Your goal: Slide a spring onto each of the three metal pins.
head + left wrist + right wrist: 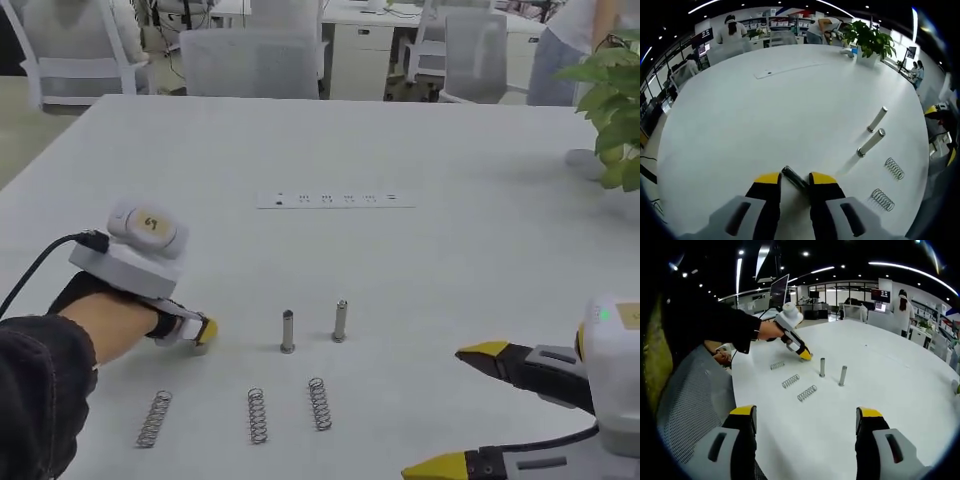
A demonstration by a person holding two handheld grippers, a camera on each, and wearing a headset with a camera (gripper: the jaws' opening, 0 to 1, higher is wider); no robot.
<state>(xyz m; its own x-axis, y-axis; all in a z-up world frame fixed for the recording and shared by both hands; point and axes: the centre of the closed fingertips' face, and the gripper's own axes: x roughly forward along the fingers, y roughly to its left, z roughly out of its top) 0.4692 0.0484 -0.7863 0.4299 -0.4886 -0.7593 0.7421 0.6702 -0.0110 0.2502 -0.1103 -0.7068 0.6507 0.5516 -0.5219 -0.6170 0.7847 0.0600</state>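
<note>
**Third pin held aslant, with upright pins close by**

The left claw [197, 332] was clenched on the third pin [790, 174], low over the counter [450, 200] and left of the middle pin [288, 332] and the right pin [340, 320], which both stood upright. The held pin lay slanted between the jaws. It would probably twist or slip when set down, and topple if let go off vertical. A careless sweep to the right could knock the middle pin over.

The left spring [153, 418], middle spring [257, 415] and right spring [319, 403] lay in a row nearer the person. Being light coils, they would likely roll if a sleeve or cable brushed them. In the right gripper view the counter's edge ran fairly near them.

The right claw [460, 408] was released, jaws wide and grasping nothing, at near right and well apart from the pins. Bare counter stretched far and right. The socket strip [335, 199] and the plant [615, 110] were well away.
</note>
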